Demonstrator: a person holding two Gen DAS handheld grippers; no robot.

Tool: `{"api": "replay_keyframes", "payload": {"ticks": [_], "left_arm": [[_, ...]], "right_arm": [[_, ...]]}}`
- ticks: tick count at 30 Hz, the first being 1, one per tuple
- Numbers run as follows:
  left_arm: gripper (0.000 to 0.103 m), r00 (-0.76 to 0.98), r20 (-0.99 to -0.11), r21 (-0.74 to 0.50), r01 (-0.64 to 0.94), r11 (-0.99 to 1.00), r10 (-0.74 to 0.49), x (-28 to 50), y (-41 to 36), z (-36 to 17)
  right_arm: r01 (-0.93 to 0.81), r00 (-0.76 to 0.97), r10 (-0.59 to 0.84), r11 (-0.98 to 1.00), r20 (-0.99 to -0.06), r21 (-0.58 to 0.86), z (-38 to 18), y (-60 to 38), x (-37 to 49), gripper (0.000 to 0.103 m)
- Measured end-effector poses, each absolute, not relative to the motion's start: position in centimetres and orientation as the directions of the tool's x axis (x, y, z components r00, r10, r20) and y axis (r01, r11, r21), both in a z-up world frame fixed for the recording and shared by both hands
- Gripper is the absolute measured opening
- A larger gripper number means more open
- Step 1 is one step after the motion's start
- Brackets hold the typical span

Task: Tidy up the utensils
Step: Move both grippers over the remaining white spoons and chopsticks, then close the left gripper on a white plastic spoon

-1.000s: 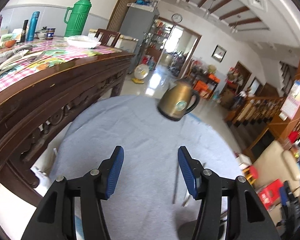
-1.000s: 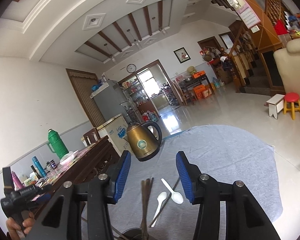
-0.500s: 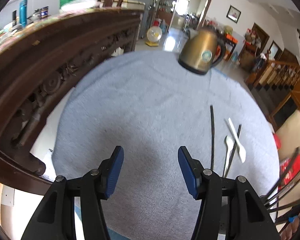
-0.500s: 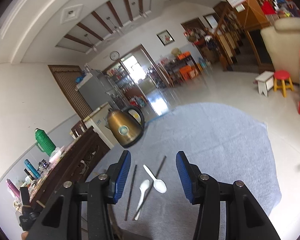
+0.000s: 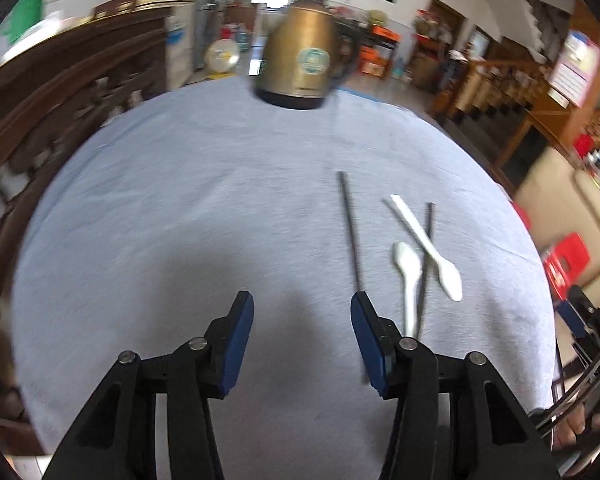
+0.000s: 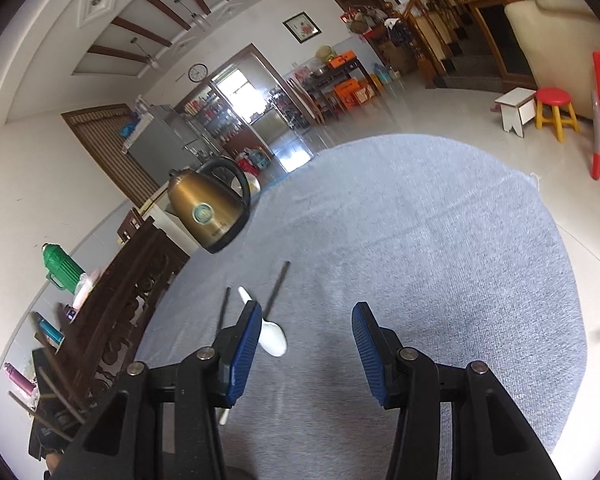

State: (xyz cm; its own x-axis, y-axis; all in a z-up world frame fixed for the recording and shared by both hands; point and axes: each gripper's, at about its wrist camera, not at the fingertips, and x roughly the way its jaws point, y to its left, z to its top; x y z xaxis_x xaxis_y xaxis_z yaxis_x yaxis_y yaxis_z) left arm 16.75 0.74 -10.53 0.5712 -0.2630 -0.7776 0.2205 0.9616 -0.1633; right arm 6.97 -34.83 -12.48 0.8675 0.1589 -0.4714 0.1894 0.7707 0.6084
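Two white spoons (image 5: 407,276) (image 5: 424,240) and two dark chopsticks (image 5: 350,232) (image 5: 426,256) lie loose on the grey-blue tablecloth (image 5: 180,220). They are just ahead and to the right of my left gripper (image 5: 301,300). Its jaws are closing with nothing between them, and only cloth shows in the gap. In the right wrist view, one spoon's bowl (image 6: 273,336) lies beside the left finger of my right gripper (image 6: 307,308). The chopsticks (image 6: 275,288) (image 6: 222,310) lie beyond it. That gripper is open over bare cloth.
A gold kettle (image 5: 304,60) (image 6: 208,208) stands at the table's far edge. A carved dark wooden sideboard (image 5: 60,92) (image 6: 128,292) runs along the left, with a green thermos (image 6: 62,268) on it. Several blurred dark sticks (image 6: 52,380) stand at the lower left. Stools (image 6: 554,98) stand on the floor.
Both grippers have dropped and tipped down towards the table. The spoons and chopsticks came into the left wrist view and drew nearer in both. The left jaws have narrowed slightly.
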Motion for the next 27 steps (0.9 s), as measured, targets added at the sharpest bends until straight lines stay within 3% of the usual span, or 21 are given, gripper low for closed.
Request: {"api": "replay_keyframes", "payload": {"ticks": [10, 27], "left_arm": [[0.052, 0.519, -0.792, -0.116, 0.387, 0.915, -0.321, 18.5, -5.4, -12.6], [0.05, 0.452, -0.832, -0.1, 0.447, 0.889, -0.321, 21.6, -10.2, -15.7]], "right_arm": [[0.18, 0.858, 0.2, 0.746, -0.474, 0.641, -15.5, -35.0, 8.4, 0.05], [0.143, 0.834, 0.245, 0.769, -0.493, 0.624, -15.9, -33.9, 12.2, 0.05]]}}
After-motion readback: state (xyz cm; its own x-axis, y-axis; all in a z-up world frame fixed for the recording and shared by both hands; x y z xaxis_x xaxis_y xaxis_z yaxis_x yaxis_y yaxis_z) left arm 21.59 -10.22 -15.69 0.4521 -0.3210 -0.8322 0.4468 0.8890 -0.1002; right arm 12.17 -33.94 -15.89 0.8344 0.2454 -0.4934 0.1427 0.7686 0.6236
